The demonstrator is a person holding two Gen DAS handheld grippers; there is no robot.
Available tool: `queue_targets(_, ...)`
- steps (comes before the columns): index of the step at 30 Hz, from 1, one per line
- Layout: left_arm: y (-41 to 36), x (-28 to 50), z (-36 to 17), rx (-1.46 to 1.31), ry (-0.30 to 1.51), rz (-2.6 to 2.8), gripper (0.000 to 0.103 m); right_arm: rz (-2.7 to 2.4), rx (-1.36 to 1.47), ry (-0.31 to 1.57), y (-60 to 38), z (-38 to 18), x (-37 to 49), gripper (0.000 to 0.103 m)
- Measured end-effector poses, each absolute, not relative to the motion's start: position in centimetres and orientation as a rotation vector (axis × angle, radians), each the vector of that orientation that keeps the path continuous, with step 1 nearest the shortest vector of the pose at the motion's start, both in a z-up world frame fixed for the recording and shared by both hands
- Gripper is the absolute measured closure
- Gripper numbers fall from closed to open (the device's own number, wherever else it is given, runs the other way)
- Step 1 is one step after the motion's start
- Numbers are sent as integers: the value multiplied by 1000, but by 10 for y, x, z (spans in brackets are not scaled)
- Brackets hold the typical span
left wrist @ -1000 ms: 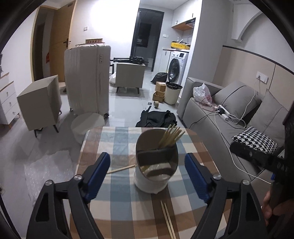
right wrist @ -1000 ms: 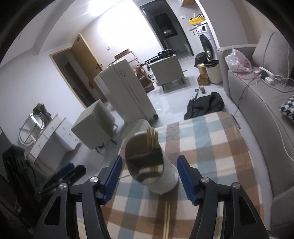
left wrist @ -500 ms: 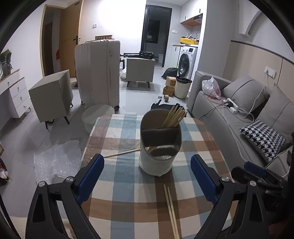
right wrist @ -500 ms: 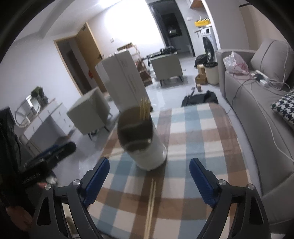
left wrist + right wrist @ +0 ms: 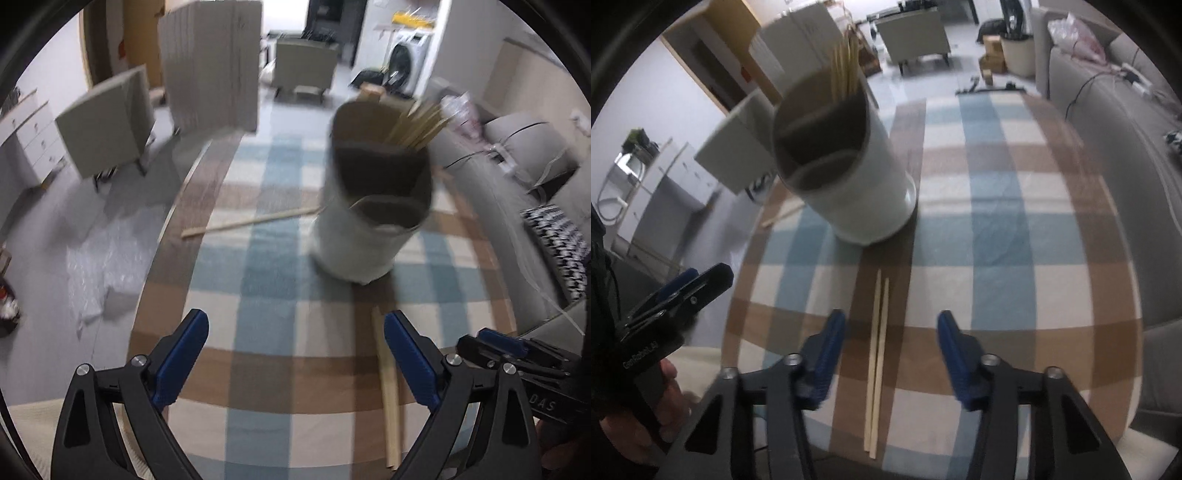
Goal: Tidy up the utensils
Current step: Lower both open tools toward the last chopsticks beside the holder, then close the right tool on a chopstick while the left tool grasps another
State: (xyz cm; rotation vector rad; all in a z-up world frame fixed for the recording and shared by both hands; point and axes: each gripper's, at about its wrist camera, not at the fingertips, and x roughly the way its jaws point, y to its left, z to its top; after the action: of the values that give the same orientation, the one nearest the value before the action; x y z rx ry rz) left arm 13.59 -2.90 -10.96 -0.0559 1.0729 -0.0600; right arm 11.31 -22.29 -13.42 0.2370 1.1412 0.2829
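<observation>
Table (image 5: 1052, 229), checked cloth: job looks partly done. Holder (image 5: 849, 162) stands at 11 o'clock in the right view and 1 o'clock in the left, with a bundle of chopsticks (image 5: 844, 70) already in its far compartment. Its near compartments look empty, though blur makes that uncertain.

Still loose:
- Pair (image 5: 877, 365) lying side by side on the cloth at 6 o'clock from the holder, directly ahead of the right gripper (image 5: 890, 354).
- Single stick (image 5: 251, 221) at 9 o'clock from the holder, one end near or under its base, the other out near the table edge.

Right gripper: jaws apart, empty, straddling the pair's line from above, not touching.
Left gripper (image 5: 295, 362): jaws wide apart, empty, over bare cloth.

My estimate: two pickups left, the pair first.
</observation>
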Motion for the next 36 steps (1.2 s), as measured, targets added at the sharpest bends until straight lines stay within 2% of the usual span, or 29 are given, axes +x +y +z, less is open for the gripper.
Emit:
queue_targets(3,-14,142,-125,-94,1156,-18,10,283,206,1198,-213,-150,123,58)
queue_targets(6,-3,148,-132,-138,1205,13,10,275,163,1256,-203,-169,134,66)
queue_targets(9,7,151,-133,-173,1221,38,10,269,126,1300,-193,-185,144,69)
queue_targets(11,11,153,-133,-193,1228,38,10,275,106,1318,-187,-192,148,75)
queue_targets(15,20,155,-135,-226,1243,56,10,268,32,1335,-173,-202,154,77)
queue_targets(20,33,160,-142,-267,1270,69,10,249,-51,1332,-163,-204,155,88)
queue_targets(31,43,160,-146,-288,1287,89,10,224,-177,1332,-136,-203,156,87)
queue_targets(33,44,160,-148,-281,1293,93,10,243,-176,1319,-131,-202,159,90)
queue_targets(34,45,160,-149,-279,1297,97,10,248,-178,1312,-129,-202,162,98)
queue_targets(36,46,160,-152,-275,1307,110,10,261,-148,1307,-131,-202,161,100)
